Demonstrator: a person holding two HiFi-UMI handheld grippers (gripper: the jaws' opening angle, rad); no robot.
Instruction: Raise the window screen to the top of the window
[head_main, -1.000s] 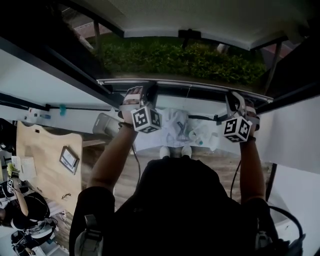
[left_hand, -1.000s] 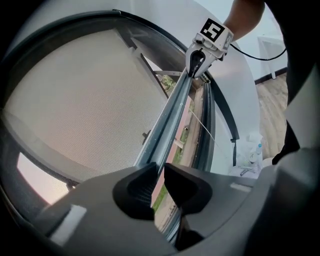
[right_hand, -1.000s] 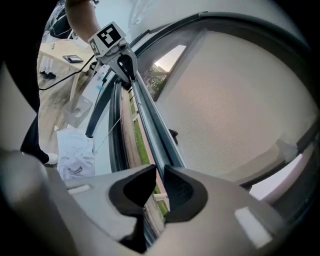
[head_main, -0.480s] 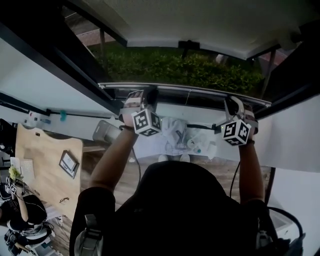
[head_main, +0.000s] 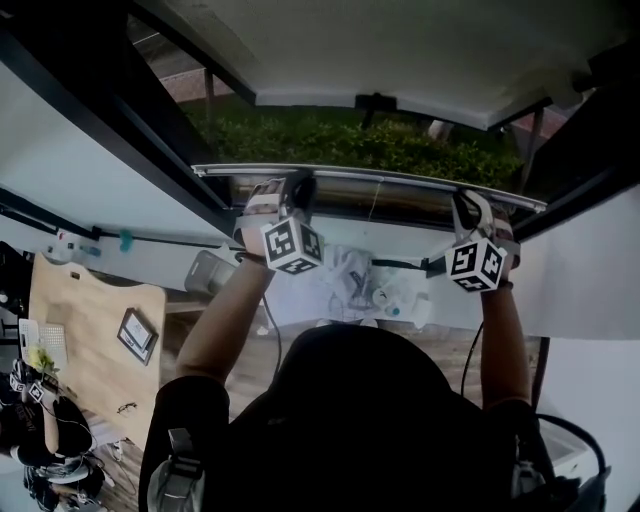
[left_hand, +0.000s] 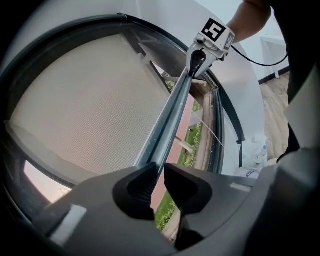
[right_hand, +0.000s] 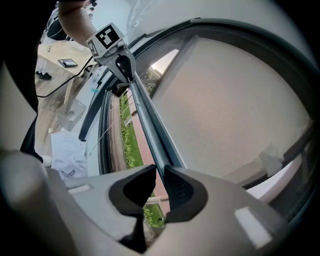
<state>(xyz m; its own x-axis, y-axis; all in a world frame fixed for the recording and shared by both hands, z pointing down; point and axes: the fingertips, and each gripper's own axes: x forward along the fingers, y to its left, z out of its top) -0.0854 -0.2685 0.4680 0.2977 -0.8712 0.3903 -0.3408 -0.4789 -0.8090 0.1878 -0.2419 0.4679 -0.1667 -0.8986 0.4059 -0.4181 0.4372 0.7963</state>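
One hedge (head_main: 400, 145) beyond screen bar (head_main: 400, 178).

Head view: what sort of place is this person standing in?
Probably an indoor workroom at a large window. A screen bar spans the opening, a hedge grows outside, and a wooden table stands on a plank floor.

**Floor and table under the window**

Down below there's a wooden floor (head_main: 445, 345). On it, close under the window, lies a crumpled white bag (head_main: 345, 272) with a small bottle (head_main: 386, 297) just beside it. Off to the left is a pale wooden table (head_main: 90, 320) carrying a dark framed slab (head_main: 137, 335), possibly a tablet. A clear tub (head_main: 205, 272) sits near the table's far end.
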